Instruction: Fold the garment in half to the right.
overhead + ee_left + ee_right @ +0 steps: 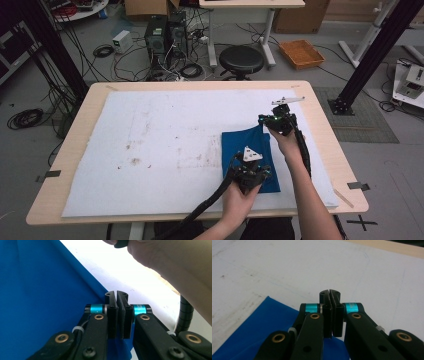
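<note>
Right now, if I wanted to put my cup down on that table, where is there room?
The white mat is bare from its left edge across to the blue cloth, apart from faint stains. It is crowded at the right, where the left gripper and right gripper work on the cloth.

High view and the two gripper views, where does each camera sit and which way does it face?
High view: above the person's side, facing forward and down; both forearms, blue cloth.
Left gripper view: rides the left gripper, facing the cloth's edge; the other hand.
Right gripper view: rides the right gripper, facing the white mat.
All share the cloth.
</note>
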{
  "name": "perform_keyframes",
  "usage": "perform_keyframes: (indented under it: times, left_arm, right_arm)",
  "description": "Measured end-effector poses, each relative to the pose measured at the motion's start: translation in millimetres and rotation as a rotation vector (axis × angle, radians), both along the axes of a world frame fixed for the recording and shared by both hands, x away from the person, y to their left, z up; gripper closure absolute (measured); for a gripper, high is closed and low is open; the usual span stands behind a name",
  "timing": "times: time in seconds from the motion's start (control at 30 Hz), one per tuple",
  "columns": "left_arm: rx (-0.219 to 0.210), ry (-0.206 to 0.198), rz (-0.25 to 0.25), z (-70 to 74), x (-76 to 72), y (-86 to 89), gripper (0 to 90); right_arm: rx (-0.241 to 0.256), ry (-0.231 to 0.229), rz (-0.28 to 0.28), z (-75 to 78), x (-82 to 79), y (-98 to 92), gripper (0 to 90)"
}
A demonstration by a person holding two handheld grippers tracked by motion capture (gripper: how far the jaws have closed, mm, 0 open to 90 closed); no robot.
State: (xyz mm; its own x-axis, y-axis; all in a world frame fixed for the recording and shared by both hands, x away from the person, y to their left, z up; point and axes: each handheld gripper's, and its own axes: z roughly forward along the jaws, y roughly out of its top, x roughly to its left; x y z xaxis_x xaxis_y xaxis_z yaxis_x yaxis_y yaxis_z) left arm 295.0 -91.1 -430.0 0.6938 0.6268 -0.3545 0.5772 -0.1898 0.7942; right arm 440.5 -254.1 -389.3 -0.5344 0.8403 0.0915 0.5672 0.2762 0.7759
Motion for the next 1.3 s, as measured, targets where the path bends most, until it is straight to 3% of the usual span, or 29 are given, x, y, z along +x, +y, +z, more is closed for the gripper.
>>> perform_keyframes:
  times: [0.23, 0.37, 0.4, 0.47, 0.53, 0.7, 0.87, 0.97, 1.07, 1.2, 1.3]
  left_arm:
    - [-0.021, 0.004, -0.017, -3.4, 3.1, -10.0, 85.8]
    - [-0.059, -0.008, -0.036, -2.4, 4.2, -9.7, 61.6]
    - [-0.064, -0.018, -0.049, -1.6, 3.7, -8.5, 58.5]
    - [-0.065, -0.039, -0.063, 2.0, 1.7, -3.1, 52.3]
    - [-0.061, -0.068, -0.060, 7.3, -0.6, 3.9, 51.2]
    - [-0.037, -0.168, -0.030, 30.7, -6.3, 42.7, 48.6]
    - [-0.028, -0.228, 0.024, 44.8, -10.6, 91.2, 47.8]
    - [0.005, -0.261, 0.074, 47.0, -12.5, 120.4, 46.8]
    - [0.028, -0.265, 0.125, 45.6, -13.1, 149.0, 45.6]
    - [0.038, -0.252, 0.191, 39.6, -14.4, 181.4, 45.6]
    - [0.028, -0.235, 0.223, 34.0, -16.4, 199.6, 45.6]
  right_arm:
    - [-0.058, 0.007, -0.019, -4.5, -0.1, -2.4, 89.2]
    - [-0.102, -0.008, -0.050, -4.8, -1.4, -0.2, 80.4]
    - [-0.106, -0.006, -0.066, -4.7, -1.8, -0.6, 75.1]
    - [-0.106, -0.003, -0.084, -3.2, -4.0, -2.9, 74.3]
    - [-0.097, -0.026, -0.093, 0.0, -10.8, -6.1, 67.5]
    - [-0.011, -0.050, -0.085, 1.0, -43.0, -20.5, 60.3]
    - [0.066, -0.087, -0.068, -15.0, -104.1, -37.8, 58.8]
    - [0.105, -0.052, -0.051, -29.3, -139.6, -45.8, 59.2]
    - [0.136, 0.006, -0.037, -40.3, -161.0, -48.4, 60.0]
    - [0.162, 0.076, -0.009, -53.2, -176.9, -46.4, 64.9]
    - [0.137, 0.106, 0.013, -60.8, -179.4, -42.8, 77.0]
